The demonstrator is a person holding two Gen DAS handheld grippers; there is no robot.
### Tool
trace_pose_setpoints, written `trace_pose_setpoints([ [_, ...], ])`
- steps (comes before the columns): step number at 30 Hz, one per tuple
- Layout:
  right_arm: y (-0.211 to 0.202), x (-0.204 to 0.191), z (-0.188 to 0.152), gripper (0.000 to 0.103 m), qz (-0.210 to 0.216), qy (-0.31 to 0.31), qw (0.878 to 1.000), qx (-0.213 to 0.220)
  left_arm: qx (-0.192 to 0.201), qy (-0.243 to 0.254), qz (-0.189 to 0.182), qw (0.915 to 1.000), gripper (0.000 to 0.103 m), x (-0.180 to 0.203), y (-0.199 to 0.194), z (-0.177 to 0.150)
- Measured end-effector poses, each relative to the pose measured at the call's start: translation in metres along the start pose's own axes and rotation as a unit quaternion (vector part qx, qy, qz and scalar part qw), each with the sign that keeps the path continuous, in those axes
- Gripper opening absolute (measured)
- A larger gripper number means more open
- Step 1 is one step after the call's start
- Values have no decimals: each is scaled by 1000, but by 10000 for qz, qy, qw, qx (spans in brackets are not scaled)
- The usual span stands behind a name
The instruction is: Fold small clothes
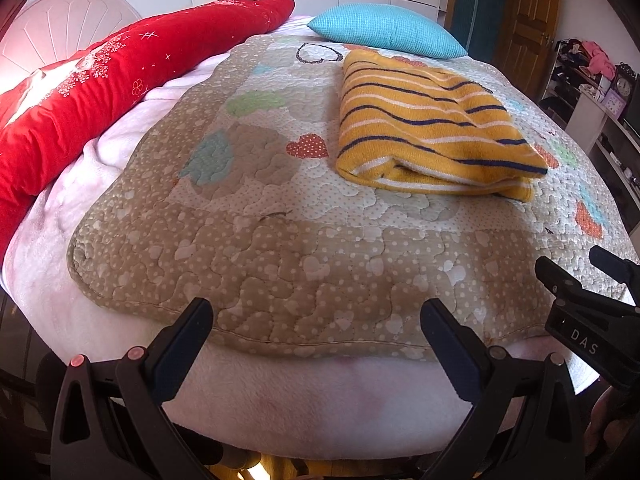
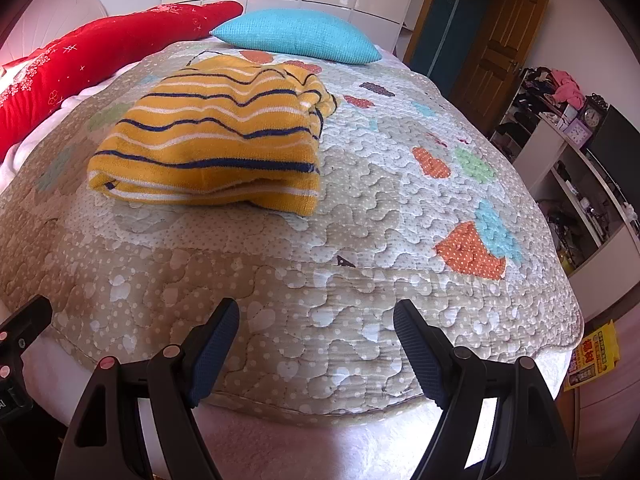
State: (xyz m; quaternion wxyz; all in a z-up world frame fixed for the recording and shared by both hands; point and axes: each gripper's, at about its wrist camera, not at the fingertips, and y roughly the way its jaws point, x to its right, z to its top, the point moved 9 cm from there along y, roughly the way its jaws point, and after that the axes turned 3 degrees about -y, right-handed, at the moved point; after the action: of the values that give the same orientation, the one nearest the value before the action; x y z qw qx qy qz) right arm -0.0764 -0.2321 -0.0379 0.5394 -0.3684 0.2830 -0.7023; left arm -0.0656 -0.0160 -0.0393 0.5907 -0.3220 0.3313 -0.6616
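A yellow garment with navy and white stripes [image 1: 424,124] lies folded into a thick rectangle on the quilted bedspread [image 1: 256,240], toward the far side. It also shows in the right wrist view [image 2: 216,140]. My left gripper [image 1: 316,320] is open and empty over the near edge of the quilt, well short of the garment. My right gripper [image 2: 316,320] is open and empty, also at the near edge. The right gripper shows at the right edge of the left wrist view [image 1: 576,272].
A red bolster [image 1: 100,76] lies along the left of the bed and a turquoise pillow [image 1: 384,28] at the far end. Shelves with a clock [image 2: 592,116] and clutter stand to the right. A wooden door [image 2: 496,48] is beyond.
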Motion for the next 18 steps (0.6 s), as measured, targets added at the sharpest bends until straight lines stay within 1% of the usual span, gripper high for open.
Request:
trace_pose_setpoints([
  [18, 0, -5, 2, 84, -13, -84, 10000, 12, -90, -52, -6, 9999, 103, -3, 5, -1],
])
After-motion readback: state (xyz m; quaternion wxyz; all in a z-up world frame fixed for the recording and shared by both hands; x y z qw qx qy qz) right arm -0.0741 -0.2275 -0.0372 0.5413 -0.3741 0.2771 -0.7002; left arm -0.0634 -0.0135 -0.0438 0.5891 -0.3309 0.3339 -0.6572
